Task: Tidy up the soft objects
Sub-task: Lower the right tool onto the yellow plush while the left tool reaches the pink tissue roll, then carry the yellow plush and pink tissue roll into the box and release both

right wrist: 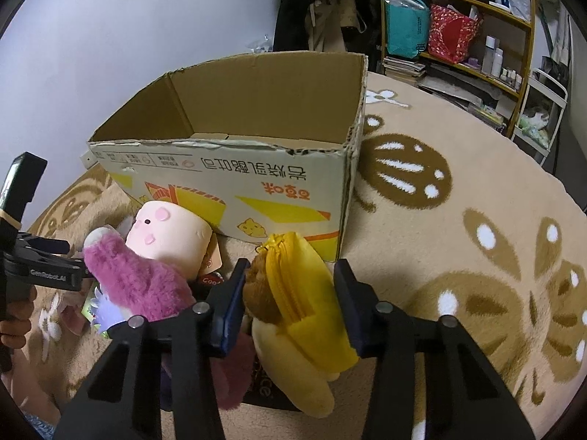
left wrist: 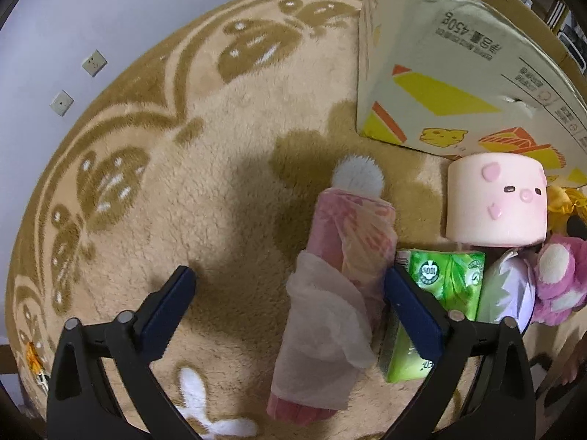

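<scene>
My left gripper [left wrist: 290, 286] is open above the rug, its jaws straddling a pink rolled cloth [left wrist: 341, 275] with a white pompom [left wrist: 357, 176]. Beside it lie a green tissue pack [left wrist: 440, 293], a pink pig cushion [left wrist: 495, 201] and a purple plush [left wrist: 557, 282]. My right gripper [right wrist: 290, 289] has its jaws around a yellow banana plush pouch [right wrist: 301, 300], both pads touching it. The open cardboard box [right wrist: 234, 168] stands just behind. The pig cushion [right wrist: 172, 234] and purple plush [right wrist: 139, 282] lie to the left there.
A round beige patterned rug [right wrist: 458, 220] covers the floor. Shelves with bags and bottles [right wrist: 458, 29] stand at the back right. A white wall with sockets [left wrist: 93, 62] lies at the left. The left gripper's body [right wrist: 33, 253] shows in the right wrist view.
</scene>
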`<state>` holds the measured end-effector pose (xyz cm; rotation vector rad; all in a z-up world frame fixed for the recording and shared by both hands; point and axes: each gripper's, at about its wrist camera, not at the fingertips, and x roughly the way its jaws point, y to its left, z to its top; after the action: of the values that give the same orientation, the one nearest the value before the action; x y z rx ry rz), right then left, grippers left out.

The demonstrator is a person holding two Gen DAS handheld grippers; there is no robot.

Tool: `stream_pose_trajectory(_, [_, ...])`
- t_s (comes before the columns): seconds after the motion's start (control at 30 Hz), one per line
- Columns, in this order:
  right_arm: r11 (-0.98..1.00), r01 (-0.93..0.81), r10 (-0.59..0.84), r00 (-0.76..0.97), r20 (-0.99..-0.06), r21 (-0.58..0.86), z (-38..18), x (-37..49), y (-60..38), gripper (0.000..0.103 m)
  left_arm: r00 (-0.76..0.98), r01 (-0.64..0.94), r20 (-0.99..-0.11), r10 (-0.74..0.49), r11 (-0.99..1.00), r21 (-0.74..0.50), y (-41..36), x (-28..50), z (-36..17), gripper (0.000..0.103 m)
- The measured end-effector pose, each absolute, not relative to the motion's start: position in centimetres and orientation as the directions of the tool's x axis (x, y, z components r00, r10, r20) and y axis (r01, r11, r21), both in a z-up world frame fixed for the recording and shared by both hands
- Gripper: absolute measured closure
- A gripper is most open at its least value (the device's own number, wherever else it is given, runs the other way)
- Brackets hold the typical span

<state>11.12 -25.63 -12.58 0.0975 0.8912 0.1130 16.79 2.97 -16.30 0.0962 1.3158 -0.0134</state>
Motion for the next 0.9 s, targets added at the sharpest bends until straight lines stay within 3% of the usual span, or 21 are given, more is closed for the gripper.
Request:
stream_pose_trajectory(0.1, [0.989,-0.061,0.143,0.620,-0.772,0.134,-12.6,11.0,-25.7,0.060,0.241,0.064,-0.971,-0.008,0.998,0.007,3.1,16.9,-16.6,0.024])
stream_pose_trajectory(0.17, [0.989,-0.060,0.143,0.619,-0.773,0.135,-12.5,10.9,-25.7,0.061,0.243,0.069,-0.969,-0.035,0.997,-0.019,3.1,16.9,-16.5,0.047])
stream_pose_trajectory(0.23, [0.989,-0.058,0.143,0.619,-0.772,0.137,-12.5,10.8,-25.8,0.062,0.237,0.073,-0.968,-0.086,0.995,-0.071,3.1,16.8,-16.4,0.062])
stream_pose_trajectory(0.33, [0.989,-0.059,0.142,0.625,-0.767,0.135,-12.3,10.5,-25.8,0.063,0.244,0.056,-0.963,-0.117,0.993,-0.107,3.3,16.4,-16.3,0.065])
stream_pose_trajectory(0.47, [0.989,-0.058,0.143,0.644,-0.752,0.138,-11.7,9.9,-25.9,0.064,0.273,0.035,-0.958,-0.091,0.996,-0.085,3.6,16.0,-15.6,0.086])
stream_pose_trajectory(0.9, [0.984,-0.043,0.151,0.721,-0.676,0.174,-8.4,7.8,-26.9,0.064,0.521,0.066,-0.853,-0.024,0.998,0.012,3.1,11.8,-8.9,0.088])
